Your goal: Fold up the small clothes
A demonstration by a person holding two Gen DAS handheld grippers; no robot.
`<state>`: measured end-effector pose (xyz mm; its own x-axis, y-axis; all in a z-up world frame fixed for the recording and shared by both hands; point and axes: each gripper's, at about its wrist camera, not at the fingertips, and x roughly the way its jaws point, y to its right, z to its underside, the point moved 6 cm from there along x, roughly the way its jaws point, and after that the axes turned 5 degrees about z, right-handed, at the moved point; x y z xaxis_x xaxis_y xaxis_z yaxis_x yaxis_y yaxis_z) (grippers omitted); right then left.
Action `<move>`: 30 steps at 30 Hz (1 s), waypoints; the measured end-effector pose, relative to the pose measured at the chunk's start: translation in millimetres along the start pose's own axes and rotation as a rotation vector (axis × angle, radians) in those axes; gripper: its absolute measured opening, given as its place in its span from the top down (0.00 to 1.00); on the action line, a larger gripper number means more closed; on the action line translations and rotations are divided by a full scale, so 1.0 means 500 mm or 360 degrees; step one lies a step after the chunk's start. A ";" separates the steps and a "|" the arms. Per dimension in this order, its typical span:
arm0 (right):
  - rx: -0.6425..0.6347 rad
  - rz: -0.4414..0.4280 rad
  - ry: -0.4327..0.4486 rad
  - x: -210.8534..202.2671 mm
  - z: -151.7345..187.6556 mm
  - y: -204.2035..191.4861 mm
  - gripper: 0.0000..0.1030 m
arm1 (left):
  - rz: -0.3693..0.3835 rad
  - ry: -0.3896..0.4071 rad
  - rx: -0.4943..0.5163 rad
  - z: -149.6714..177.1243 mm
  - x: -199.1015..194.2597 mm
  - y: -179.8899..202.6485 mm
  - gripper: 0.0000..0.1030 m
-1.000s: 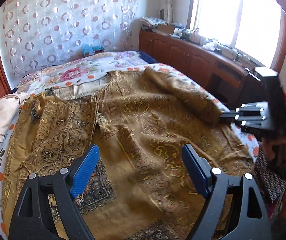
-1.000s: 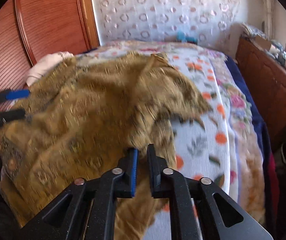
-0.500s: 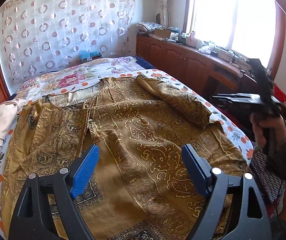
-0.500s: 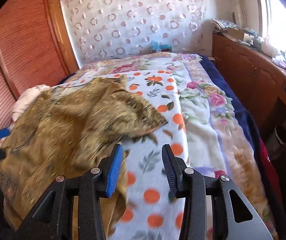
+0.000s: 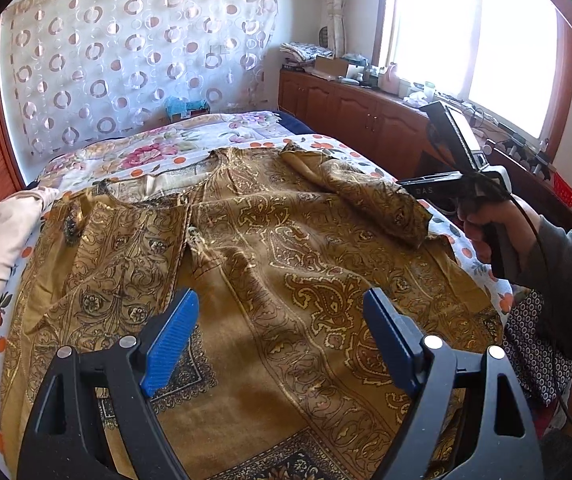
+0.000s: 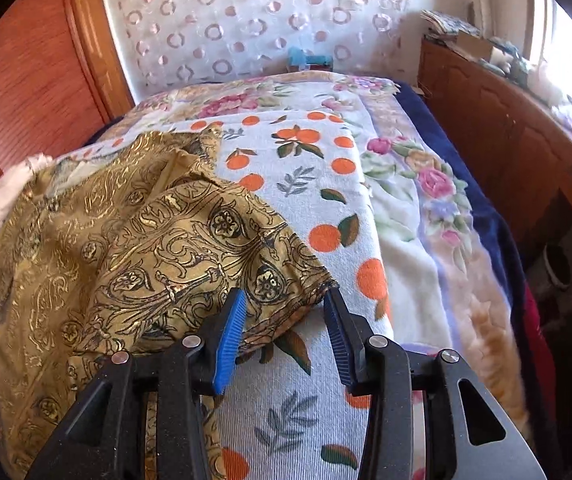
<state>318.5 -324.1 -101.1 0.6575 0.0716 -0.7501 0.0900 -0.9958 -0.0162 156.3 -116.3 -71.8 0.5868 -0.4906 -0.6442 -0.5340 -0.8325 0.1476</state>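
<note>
gold tunic (image 5: pixel 270 264) spread on bed (image 6: pixel 326 184)

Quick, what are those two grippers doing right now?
Left gripper: open wide, holding nothing, above the gold garment.
Right gripper: jaws closing, sleeve cuff between them, not gripped yet.

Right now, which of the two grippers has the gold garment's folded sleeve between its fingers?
The right gripper: its closing jaws straddle the cuff of the folded sleeve. The left gripper gapes wide above the garment's body, enclosing nothing.
</note>
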 end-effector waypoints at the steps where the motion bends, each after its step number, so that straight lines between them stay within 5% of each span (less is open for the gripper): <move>1: -0.0027 -0.0002 -0.0001 -0.002 0.000 -0.004 0.85 | -0.0001 0.0002 -0.0006 0.001 -0.001 -0.003 0.18; 4: -0.0077 -0.0054 -0.0015 -0.003 -0.012 -0.020 0.98 | -0.0011 0.0011 -0.0024 0.003 -0.012 -0.012 0.18; 15: -0.0317 -0.0532 0.0258 -0.191 -0.067 -0.226 0.98 | -0.0055 0.0071 -0.0140 0.006 -0.048 -0.077 0.18; 18: -0.0409 -0.0568 0.0263 -0.209 -0.061 -0.282 0.98 | -0.0057 0.0079 -0.0173 0.010 -0.053 -0.093 0.18; 20: -0.0444 -0.0586 0.0248 -0.207 -0.054 -0.297 0.95 | -0.0061 0.0075 -0.0186 0.013 -0.053 -0.100 0.18; 24: -0.0425 -0.0571 0.0256 -0.199 -0.038 -0.273 0.61 | -0.0064 0.0070 -0.0199 0.022 -0.054 -0.111 0.18; 30: -0.0381 -0.0428 0.0210 -0.170 0.001 -0.224 0.60 | -0.0067 0.0056 -0.0206 0.031 -0.044 -0.117 0.18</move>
<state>252.1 -218.8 -35.9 0.6761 0.3505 -0.6481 0.4343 -0.9001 -0.0338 165.0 -52.7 -77.8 0.6294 -0.4615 -0.6253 -0.4270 -0.8776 0.2179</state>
